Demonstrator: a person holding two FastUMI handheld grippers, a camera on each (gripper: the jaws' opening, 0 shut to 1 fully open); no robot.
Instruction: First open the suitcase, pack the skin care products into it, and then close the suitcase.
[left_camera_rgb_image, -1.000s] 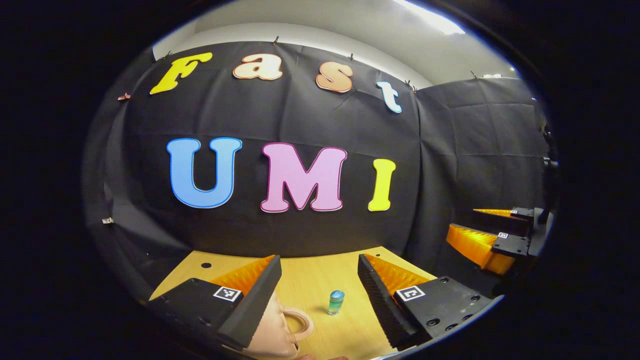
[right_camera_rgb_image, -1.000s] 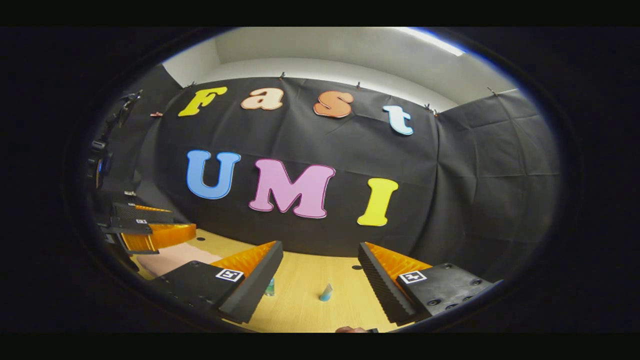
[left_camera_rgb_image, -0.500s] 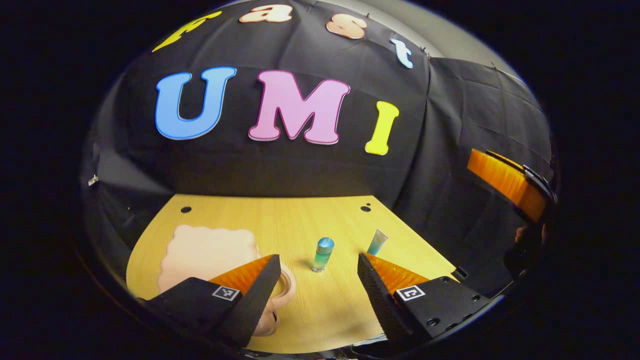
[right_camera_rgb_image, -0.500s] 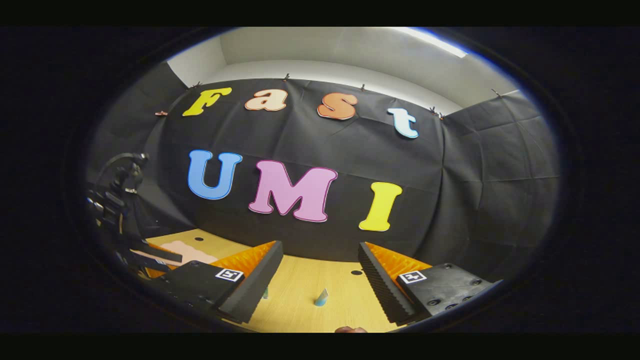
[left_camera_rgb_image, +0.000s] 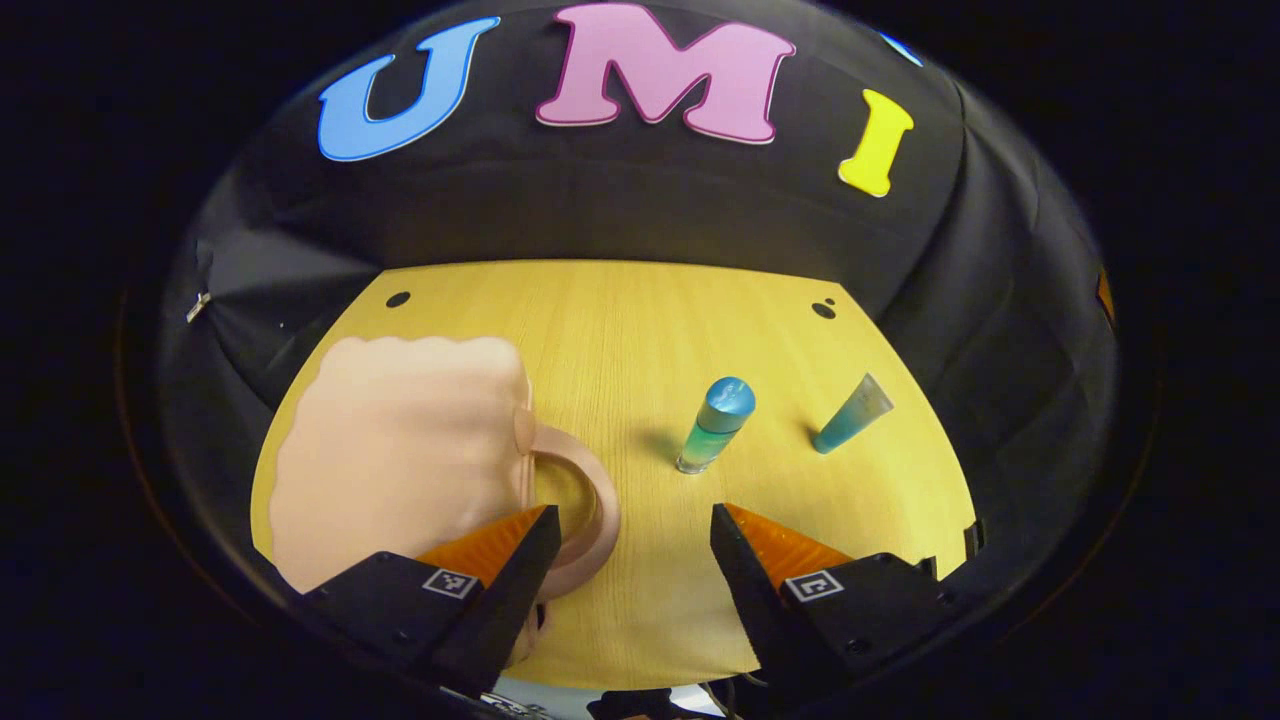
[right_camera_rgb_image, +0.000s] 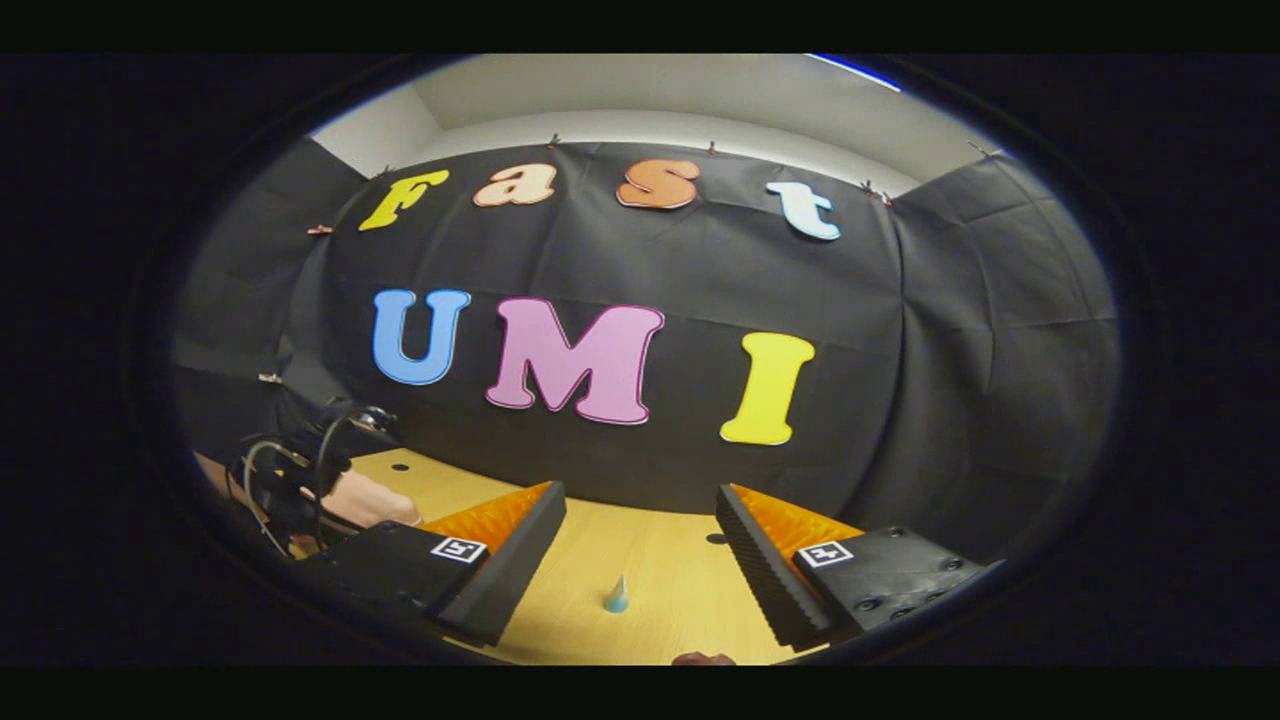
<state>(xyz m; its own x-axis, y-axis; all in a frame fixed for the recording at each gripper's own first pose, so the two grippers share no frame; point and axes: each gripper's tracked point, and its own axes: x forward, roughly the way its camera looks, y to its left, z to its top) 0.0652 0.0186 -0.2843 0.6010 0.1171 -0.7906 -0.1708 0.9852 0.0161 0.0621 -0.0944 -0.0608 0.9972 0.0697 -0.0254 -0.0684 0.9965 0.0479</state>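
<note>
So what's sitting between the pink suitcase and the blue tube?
The blue-capped bottle, standing upright on the table between the suitcase and tube, in the left gripper view.

Pale pink suitcase (left_camera_rgb_image: 400, 450) with scalloped edge lay flat and shut at left of wooden table (left_camera_rgb_image: 620, 320), its loop handle (left_camera_rgb_image: 580, 505) pointing right. Small bottle (left_camera_rgb_image: 713, 425), teal-green body under rounded blue cap, stood upright near table's middle, well apart from handle. Teal tube (left_camera_rgb_image: 850, 414) stood on its cap just right of bottle, flat crimped end up, not touching it; seen too in right gripper view (right_camera_rgb_image: 616, 594).
</note>
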